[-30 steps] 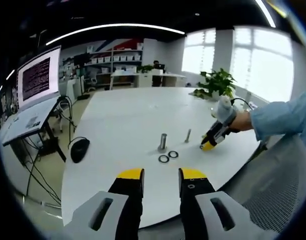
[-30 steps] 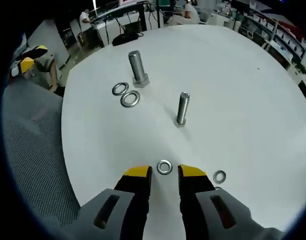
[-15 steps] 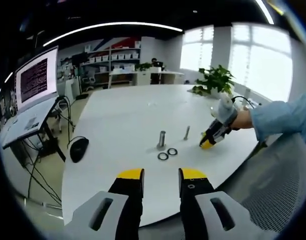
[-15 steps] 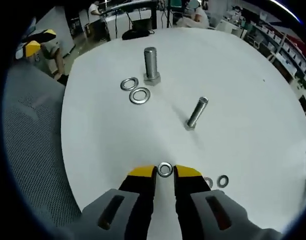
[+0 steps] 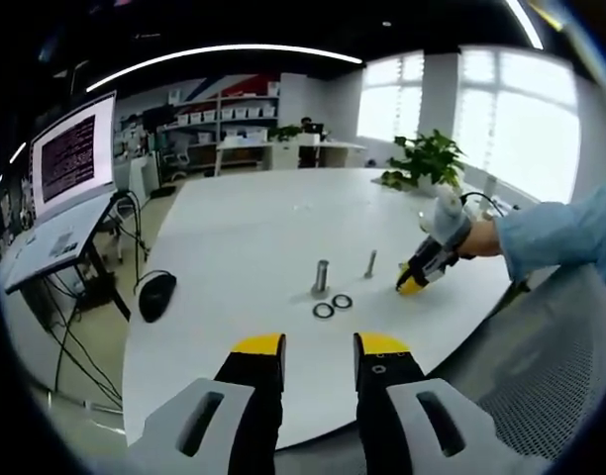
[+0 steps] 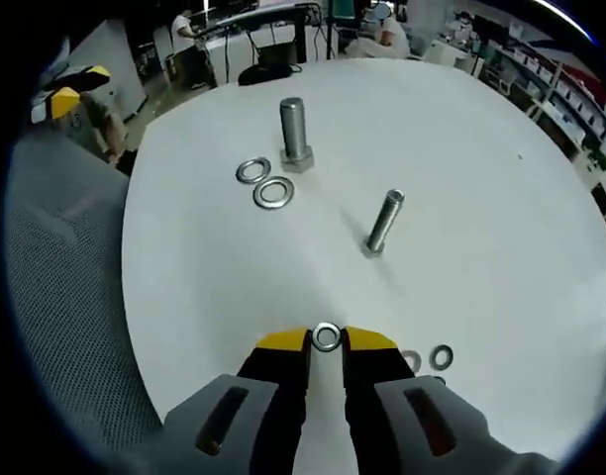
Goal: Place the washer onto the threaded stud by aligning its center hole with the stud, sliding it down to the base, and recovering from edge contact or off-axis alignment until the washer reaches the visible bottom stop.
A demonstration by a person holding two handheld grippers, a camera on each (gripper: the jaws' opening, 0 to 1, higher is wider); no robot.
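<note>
In the right gripper view my right gripper [image 6: 326,339] is shut on a small steel washer [image 6: 327,336] just above the white table [image 6: 461,178]. The thin threaded stud [image 6: 384,221] stands ahead and slightly right. A thicker bolt [image 6: 294,133] stands farther off, with two large washers [image 6: 264,182] beside it. Two more small washers [image 6: 428,358] lie right of my jaws. In the left gripper view my left gripper [image 5: 318,348] is open and held back from the table edge. From there the right gripper [image 5: 415,284] shows near the thin stud [image 5: 371,263] and thick bolt [image 5: 322,278].
A computer mouse [image 5: 157,295] lies at the table's left edge. A laptop [image 5: 65,188] on a stand sits left of the table, a potted plant [image 5: 430,161] at the far side. A mesh chair back [image 6: 65,297] borders the table's near edge. A sleeve [image 5: 560,237] holds the right gripper.
The right gripper closed on the small washer one second ago and now holds it; the view shifted slightly. The left gripper has stayed still.
</note>
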